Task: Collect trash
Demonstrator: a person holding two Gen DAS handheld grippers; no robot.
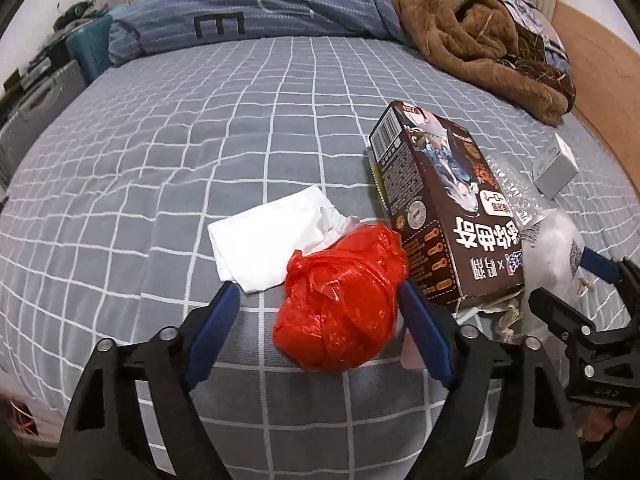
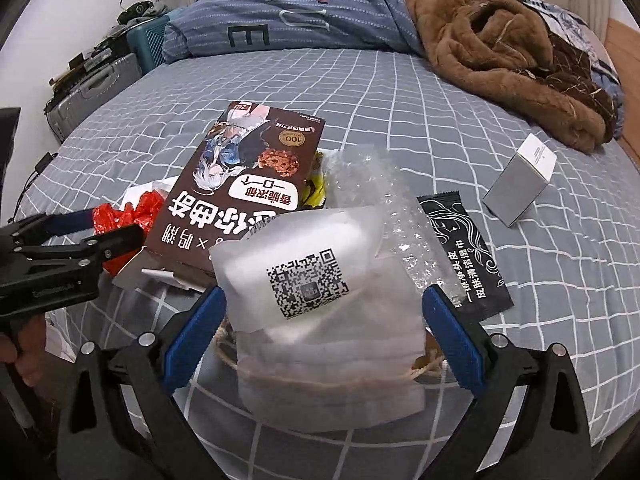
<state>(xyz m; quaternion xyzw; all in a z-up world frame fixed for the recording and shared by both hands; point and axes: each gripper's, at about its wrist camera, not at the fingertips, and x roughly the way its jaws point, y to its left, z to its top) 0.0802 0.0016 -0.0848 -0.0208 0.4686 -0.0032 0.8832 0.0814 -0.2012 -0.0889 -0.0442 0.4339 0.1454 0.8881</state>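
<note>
Left claw (image 1: 320, 292) sits wide around the crumpled red plastic bag (image 1: 340, 300) on the bed (image 1: 160, 160), pads not squeezing it. Right claw (image 2: 324, 300) straddles the white QR-code pouch (image 2: 320, 280), spread wide too; can't tell if it's pinching. Behind them: white tissue (image 1: 260, 240), brown cookie box (image 2: 240, 184), bubble wrap (image 2: 360, 184), black sachet (image 2: 464, 252), small grey box (image 2: 520, 184).

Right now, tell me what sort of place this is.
Most likely a bedroom: the trash lies on a bed with a grey checked sheet, a folded blue duvet and a brown fleece blanket at its far end, and suitcases stand beside it.
</note>
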